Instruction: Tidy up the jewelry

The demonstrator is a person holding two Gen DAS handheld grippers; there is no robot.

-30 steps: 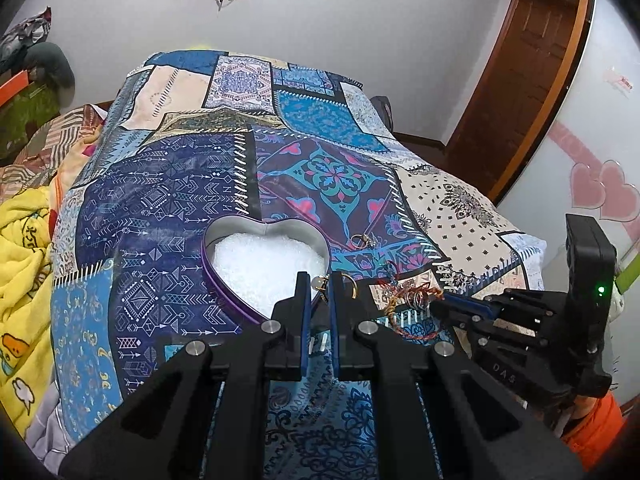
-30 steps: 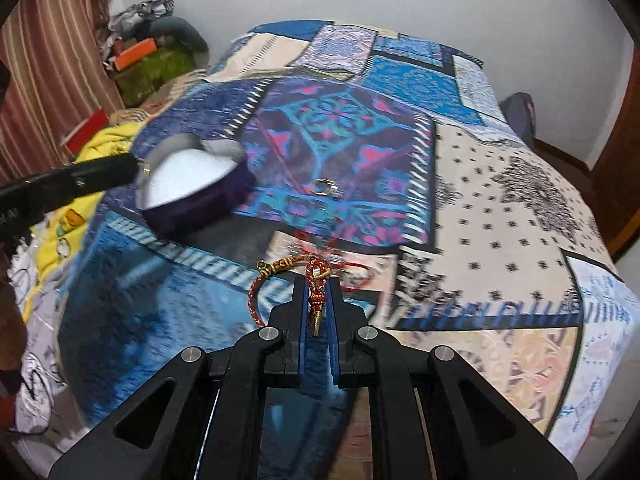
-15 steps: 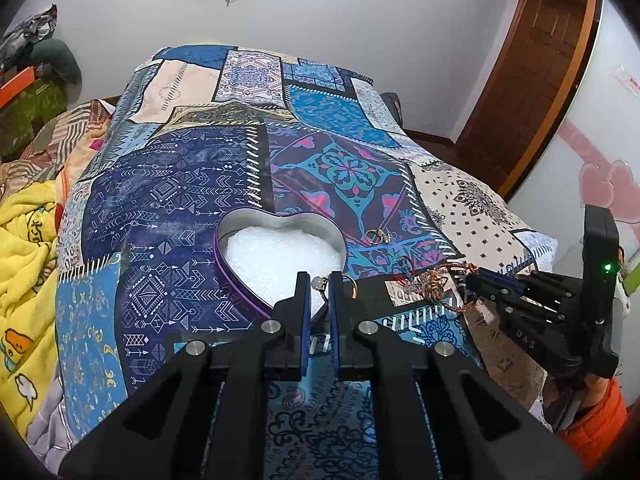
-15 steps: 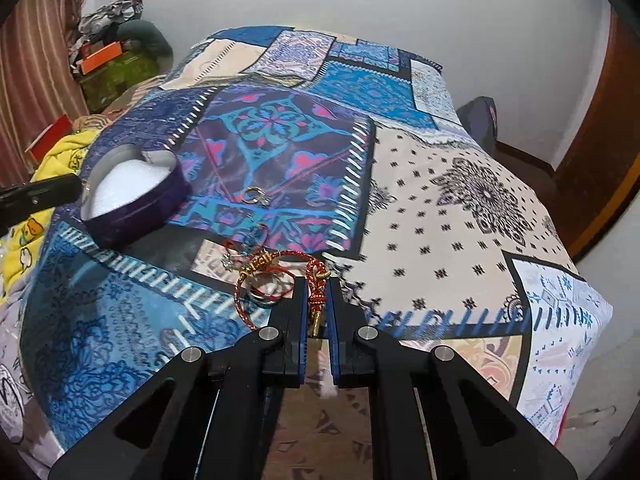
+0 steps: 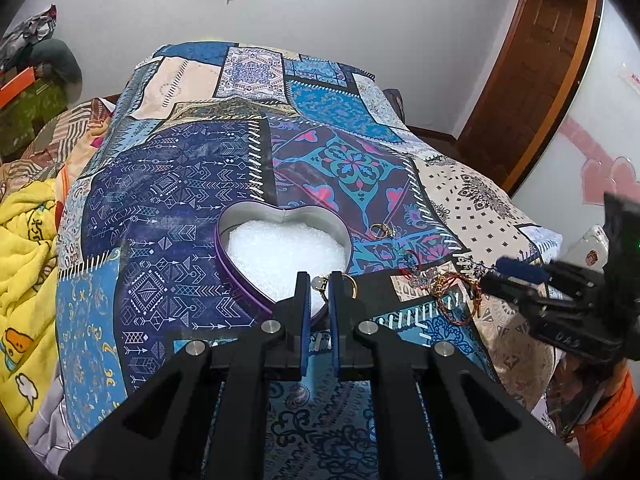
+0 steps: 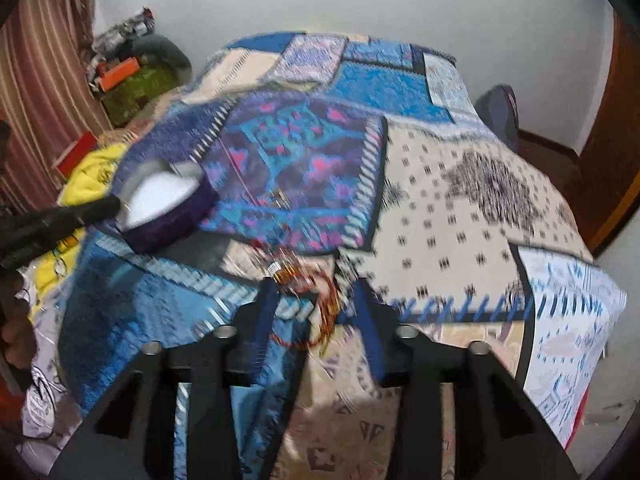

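A heart-shaped purple tin lined with white foam lies on the patchwork bedspread; it also shows blurred in the right wrist view. My left gripper is shut on a gold ring with a pale bead, just over the tin's near rim. My right gripper is open, and the red and gold thread bracelet lies on the bedspread between its fingers. In the left wrist view the bracelet lies right of the tin, by the right gripper.
A small gold ring and a blue beaded piece lie on the bedspread right of the tin. A yellow blanket lies at the left. The bed edge drops off at the right, near a wooden door.
My right gripper has opened and let go of the red and gold bracelet, which now lies on the bedspread. My left gripper stays shut on the ring over the tin.
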